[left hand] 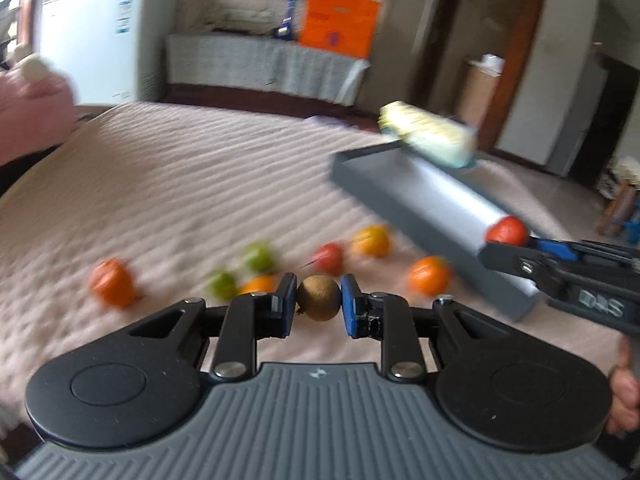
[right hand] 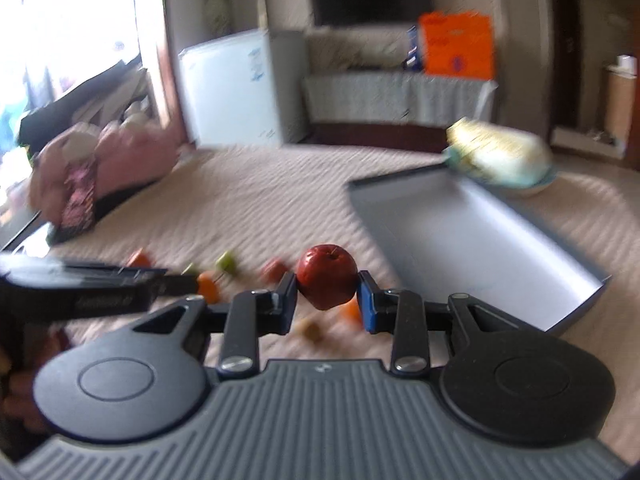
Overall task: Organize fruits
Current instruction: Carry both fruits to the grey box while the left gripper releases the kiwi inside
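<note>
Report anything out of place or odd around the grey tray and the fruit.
The grey tray holds no fruit; its floor is bare. The loose fruit lies scattered on the bedcover beside it. A pale bundle overhangs the tray's far corner. Nothing looks spilled or damaged, though blur hides detail.

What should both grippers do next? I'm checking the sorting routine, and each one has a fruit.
Probably carry both over the grey tray and release there. The left gripper is shut on a small brown fruit, the right gripper on a red apple; both fruits are off the bedspread, and the tray looks empty.
</note>
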Demonstrator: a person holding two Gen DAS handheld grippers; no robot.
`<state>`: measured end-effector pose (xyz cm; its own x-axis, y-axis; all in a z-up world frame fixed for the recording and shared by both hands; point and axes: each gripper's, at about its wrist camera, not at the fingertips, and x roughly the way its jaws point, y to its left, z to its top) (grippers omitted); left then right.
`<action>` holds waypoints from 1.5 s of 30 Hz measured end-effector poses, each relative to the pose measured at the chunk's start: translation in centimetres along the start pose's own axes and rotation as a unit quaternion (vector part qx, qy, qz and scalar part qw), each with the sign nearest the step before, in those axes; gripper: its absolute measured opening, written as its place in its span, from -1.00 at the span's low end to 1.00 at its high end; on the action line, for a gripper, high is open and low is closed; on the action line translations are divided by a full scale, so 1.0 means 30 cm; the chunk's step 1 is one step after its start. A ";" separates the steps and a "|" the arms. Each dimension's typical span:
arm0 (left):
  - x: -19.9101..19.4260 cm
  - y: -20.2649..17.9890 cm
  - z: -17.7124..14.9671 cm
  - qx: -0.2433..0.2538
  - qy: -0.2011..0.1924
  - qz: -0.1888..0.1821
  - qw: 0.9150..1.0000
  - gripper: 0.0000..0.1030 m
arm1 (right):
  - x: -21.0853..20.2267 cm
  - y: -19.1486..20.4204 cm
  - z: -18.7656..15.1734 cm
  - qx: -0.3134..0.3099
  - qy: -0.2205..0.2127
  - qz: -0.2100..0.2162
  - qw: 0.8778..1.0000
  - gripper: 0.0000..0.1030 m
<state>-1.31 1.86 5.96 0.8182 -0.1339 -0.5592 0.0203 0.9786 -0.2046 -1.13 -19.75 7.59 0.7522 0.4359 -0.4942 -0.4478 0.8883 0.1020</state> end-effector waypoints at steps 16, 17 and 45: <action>0.445 -0.437 0.186 0.052 0.013 -0.098 0.994 -0.46 | 0.215 -0.396 -0.014 0.044 0.103 -0.148 0.983 -0.31; 0.472 -0.445 0.182 0.051 0.019 -0.097 0.994 -0.46 | 0.228 -0.402 -0.016 0.039 0.112 -0.157 0.981 -0.32; 0.421 -0.359 0.123 0.098 0.022 -0.132 0.986 -0.07 | 0.095 -0.277 -0.109 0.017 0.143 -0.242 0.959 -0.31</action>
<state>10.91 -9.79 4.07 0.7437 -0.3899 -0.5430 0.3428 0.9198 -0.1910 3.17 -26.36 2.52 0.7019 -0.0828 -0.7075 -0.0593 0.9830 -0.1738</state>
